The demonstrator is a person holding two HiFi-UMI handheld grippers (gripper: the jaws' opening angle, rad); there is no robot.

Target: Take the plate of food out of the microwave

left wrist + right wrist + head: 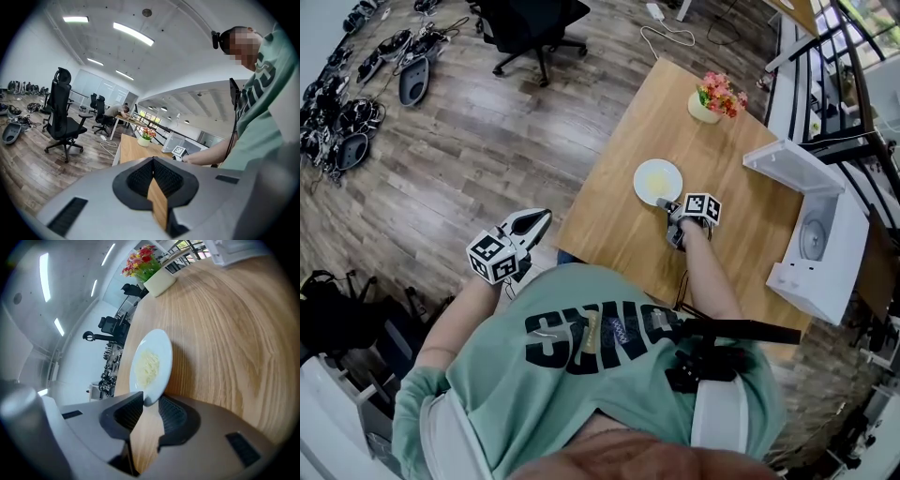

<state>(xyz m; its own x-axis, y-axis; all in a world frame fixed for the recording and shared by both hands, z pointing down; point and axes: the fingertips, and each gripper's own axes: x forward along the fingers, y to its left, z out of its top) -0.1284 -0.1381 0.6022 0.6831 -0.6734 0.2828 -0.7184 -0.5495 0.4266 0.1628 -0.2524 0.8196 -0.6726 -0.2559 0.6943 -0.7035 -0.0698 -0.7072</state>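
A white plate (657, 178) with pale yellow food lies flat on the wooden table (609, 220). In the right gripper view the plate (150, 364) has its near rim between the jaws of my right gripper (151, 401). The jaws stand a little apart, wider than the rim, and do not press on it. In the head view the right gripper (668, 203) is at the plate's near edge. The white microwave (820, 239) stands at the table's right end with its door (792, 167) swung open. My left gripper (540, 218) hangs off the table's left side, shut and empty.
A pot of pink and orange flowers (715, 98) stands at the table's far end. A black office chair (534, 23) is on the wood floor beyond. Several pieces of dark equipment (347, 112) lie along the far left wall. A railing runs behind the microwave.
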